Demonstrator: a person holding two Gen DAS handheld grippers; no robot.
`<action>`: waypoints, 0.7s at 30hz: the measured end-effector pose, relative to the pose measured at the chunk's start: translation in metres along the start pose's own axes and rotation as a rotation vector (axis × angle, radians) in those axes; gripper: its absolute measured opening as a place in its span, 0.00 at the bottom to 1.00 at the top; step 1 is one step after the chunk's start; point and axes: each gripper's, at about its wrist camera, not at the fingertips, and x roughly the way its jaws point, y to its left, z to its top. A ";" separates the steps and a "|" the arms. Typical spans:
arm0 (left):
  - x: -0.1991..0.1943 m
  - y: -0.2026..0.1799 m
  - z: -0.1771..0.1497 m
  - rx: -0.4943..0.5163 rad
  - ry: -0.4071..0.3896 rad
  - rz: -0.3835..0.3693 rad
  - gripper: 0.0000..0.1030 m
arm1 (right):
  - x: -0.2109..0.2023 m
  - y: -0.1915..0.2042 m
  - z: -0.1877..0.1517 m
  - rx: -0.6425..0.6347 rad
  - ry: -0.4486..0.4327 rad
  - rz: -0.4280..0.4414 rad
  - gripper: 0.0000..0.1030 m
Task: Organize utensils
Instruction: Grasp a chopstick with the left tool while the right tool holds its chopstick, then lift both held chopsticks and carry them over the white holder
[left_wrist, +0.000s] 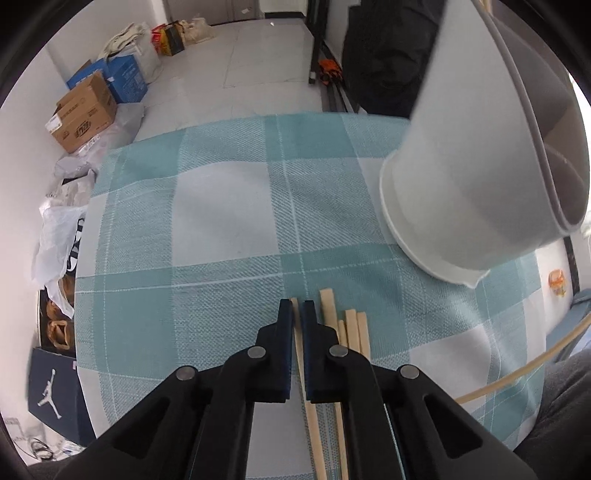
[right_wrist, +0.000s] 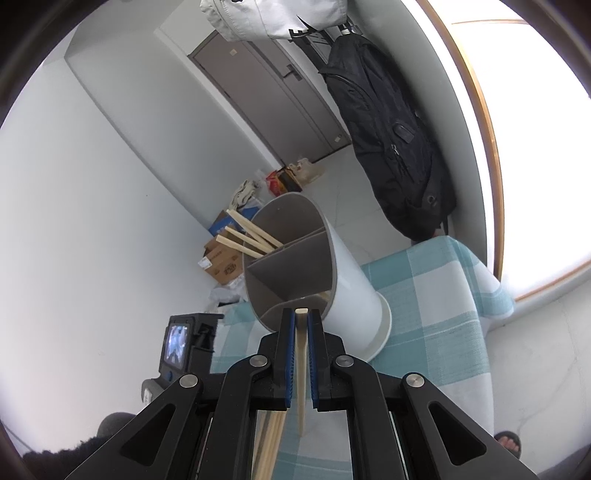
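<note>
My left gripper (left_wrist: 297, 306) points down at the teal checked tablecloth (left_wrist: 221, 221) and is shut on one pale wooden chopstick (left_wrist: 300, 354) from a small row lying there. Several more loose chopsticks (left_wrist: 351, 328) lie just right of its fingers. The white utensil holder (left_wrist: 469, 177) stands at the right, close by. My right gripper (right_wrist: 301, 314) is shut on another chopstick (right_wrist: 301, 350), whose blunt end sits just before the holder's (right_wrist: 354, 288) near rim. The holder has grey dividers inside. Several chopsticks (right_wrist: 251, 236) lean in its far compartment.
The table edge runs along the far and left sides, with cardboard boxes (left_wrist: 85, 110) and bags (left_wrist: 55, 236) on the floor beyond. A black backpack (right_wrist: 391, 136) hangs by the window. A person's dark-clothed leg (left_wrist: 565, 406) is at the near right and a sandalled foot (right_wrist: 508, 441) is on the floor.
</note>
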 end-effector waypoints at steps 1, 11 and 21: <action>-0.003 0.000 0.001 -0.012 -0.014 0.004 0.01 | 0.000 0.000 0.000 -0.001 0.000 -0.004 0.06; -0.086 0.004 -0.021 -0.078 -0.305 -0.043 0.01 | -0.004 0.016 -0.007 -0.081 -0.035 -0.022 0.06; -0.047 0.018 -0.011 -0.093 -0.158 -0.071 0.04 | -0.016 0.033 -0.019 -0.133 -0.065 -0.025 0.06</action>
